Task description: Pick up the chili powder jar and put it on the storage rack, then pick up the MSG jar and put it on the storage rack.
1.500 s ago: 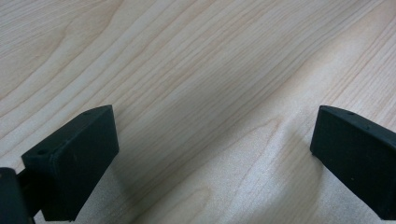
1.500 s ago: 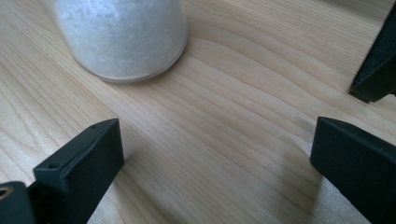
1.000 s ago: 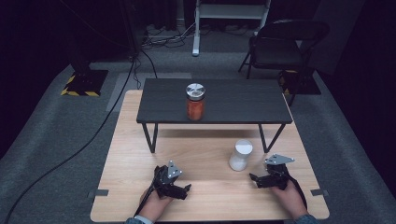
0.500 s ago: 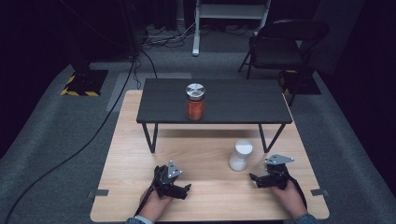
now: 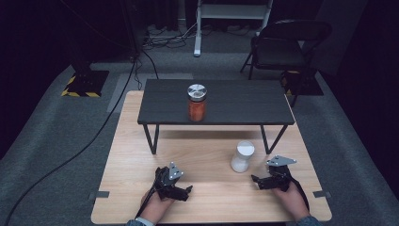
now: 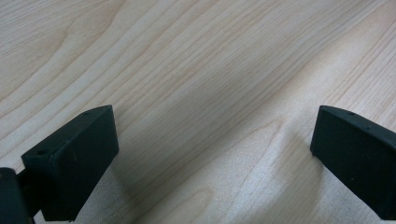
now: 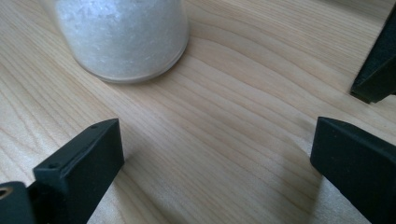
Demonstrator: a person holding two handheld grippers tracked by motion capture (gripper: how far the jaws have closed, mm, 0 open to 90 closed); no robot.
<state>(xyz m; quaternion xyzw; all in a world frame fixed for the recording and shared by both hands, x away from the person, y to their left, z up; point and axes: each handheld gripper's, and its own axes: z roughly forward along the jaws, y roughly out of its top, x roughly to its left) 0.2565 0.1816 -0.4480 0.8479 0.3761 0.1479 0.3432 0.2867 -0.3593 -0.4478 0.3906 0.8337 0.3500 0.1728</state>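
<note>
Left gripper (image 5: 188, 190): jaws apart, empty, on worktop (image 5: 207, 155) | Right gripper (image 5: 254, 179): jaws apart, empty, just beside white jar (image 5: 243, 157) | White jar: upright on worktop, before black shelf (image 5: 244, 101)

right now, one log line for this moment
left claw: open, on table | right claw: open, near white jar, apart | red jar: upright on shelf

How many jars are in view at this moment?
2. The orange-filled jar stands on the dark raised shelf; the white-filled jar stands on the wooden table, just ahead of the right gripper. None appears hidden.
</note>
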